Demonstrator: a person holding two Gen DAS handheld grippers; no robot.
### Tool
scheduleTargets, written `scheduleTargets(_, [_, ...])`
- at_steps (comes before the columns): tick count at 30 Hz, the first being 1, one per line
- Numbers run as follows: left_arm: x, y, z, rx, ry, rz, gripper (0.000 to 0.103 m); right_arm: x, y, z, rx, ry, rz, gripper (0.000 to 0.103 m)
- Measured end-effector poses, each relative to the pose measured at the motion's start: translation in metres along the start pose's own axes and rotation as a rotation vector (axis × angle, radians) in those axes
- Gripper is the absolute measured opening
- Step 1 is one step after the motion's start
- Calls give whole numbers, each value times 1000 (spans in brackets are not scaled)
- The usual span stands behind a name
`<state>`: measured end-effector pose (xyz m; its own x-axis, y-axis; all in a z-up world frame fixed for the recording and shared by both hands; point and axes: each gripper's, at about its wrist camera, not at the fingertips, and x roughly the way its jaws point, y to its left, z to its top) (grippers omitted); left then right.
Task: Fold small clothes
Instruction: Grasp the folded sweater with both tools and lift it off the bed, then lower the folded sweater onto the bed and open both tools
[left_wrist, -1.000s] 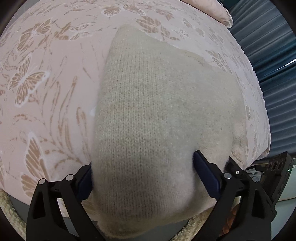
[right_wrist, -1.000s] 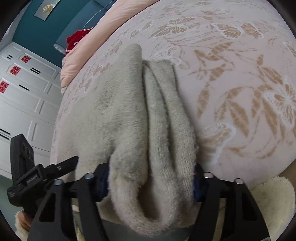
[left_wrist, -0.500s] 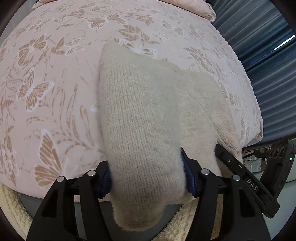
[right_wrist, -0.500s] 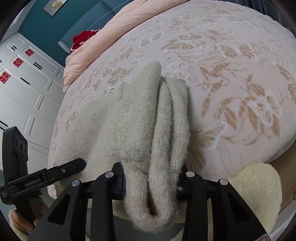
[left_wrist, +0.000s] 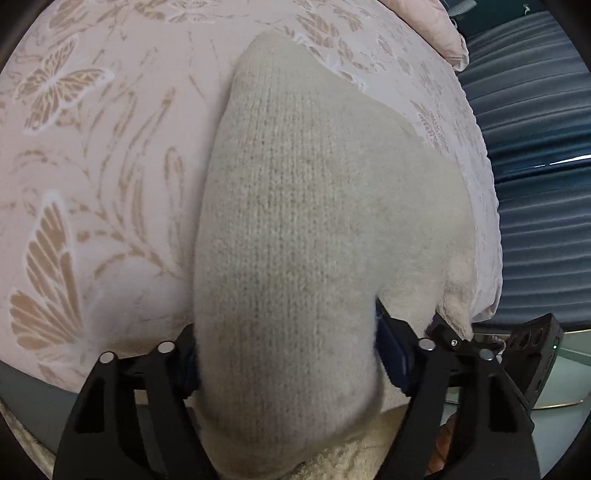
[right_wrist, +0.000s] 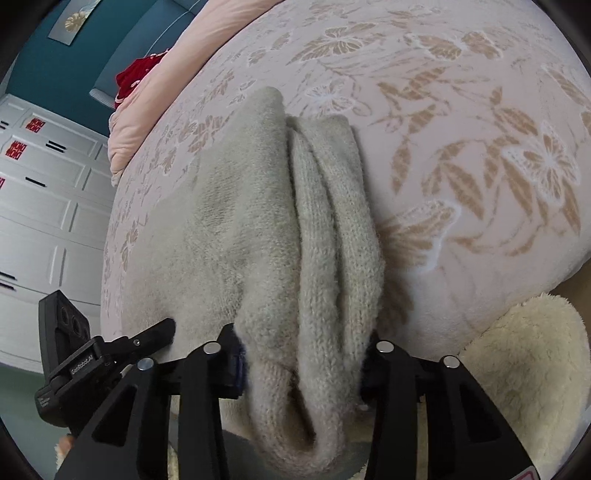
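On the butterfly bedspread (left_wrist: 92, 184), both jaws pinch the knit garment (left_wrist: 295, 221) — right closing, blocking perhaps pillows.

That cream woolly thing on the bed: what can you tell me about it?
The knitted garment is cream-beige, fuzzy, soft wool by its look. It lies bunched on the butterfly-patterned bedspread near the bed's edge, several layers gathered into folds. The left hand-held gripper clamps one end; the right hand-held gripper, closing, pinches the folded end.

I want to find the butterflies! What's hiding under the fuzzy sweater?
Under the sweater lies the pink bedspread with butterflies showing all around it. Any butterflies directly beneath are covered, so they cannot be seen.
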<state>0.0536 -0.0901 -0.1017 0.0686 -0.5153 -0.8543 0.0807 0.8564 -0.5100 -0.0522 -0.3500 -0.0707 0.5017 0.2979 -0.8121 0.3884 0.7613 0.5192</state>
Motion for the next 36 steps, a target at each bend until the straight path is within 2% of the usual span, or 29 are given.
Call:
scheduleTargets(1, [-9, -11, 0, 51, -22, 13, 56, -11, 9, 2, -23, -29, 13, 31])
scheduleTargets(2, [-21, -23, -1, 100, -48, 25, 53, -25, 19, 5, -46, -65, 32, 30])
scheduleTargets(4, [-45, -44, -1, 155, -96, 19, 52, -54, 40, 13, -80, -137, 65, 29])
scheduleTargets(10, [-138, -111, -4, 349, -293, 0, 52, -145, 105, 28, -230, -361, 114, 28])
scheduleTargets(14, [-200, -149, -7, 459, -451, -10, 52, -200, 136, 28, -298, -518, 168, 28])
scheduleTargets(20, [-286, -185, -16, 574, -644, -68, 53, -272, 176, 22, -389, -720, 245, 28])
scheduleTargets(25, [-354, -200, -29, 657, -809, -116, 54, -320, 217, 13, -478, -864, 314, 29])
scheduleTargets(30, [-422, -194, -39, 713, -961, -163, 54, -355, 264, 4, -587, -964, 396, 30])
scheduleTargets(33, [-456, -181, -43, 734, -1057, -169, 56, -362, 292, 0, -643, -992, 446, 30])
scheduleTargets(36, [-477, -164, -42, 738, -1128, -155, 57, -353, 316, 4, -670, -979, 486, 31])
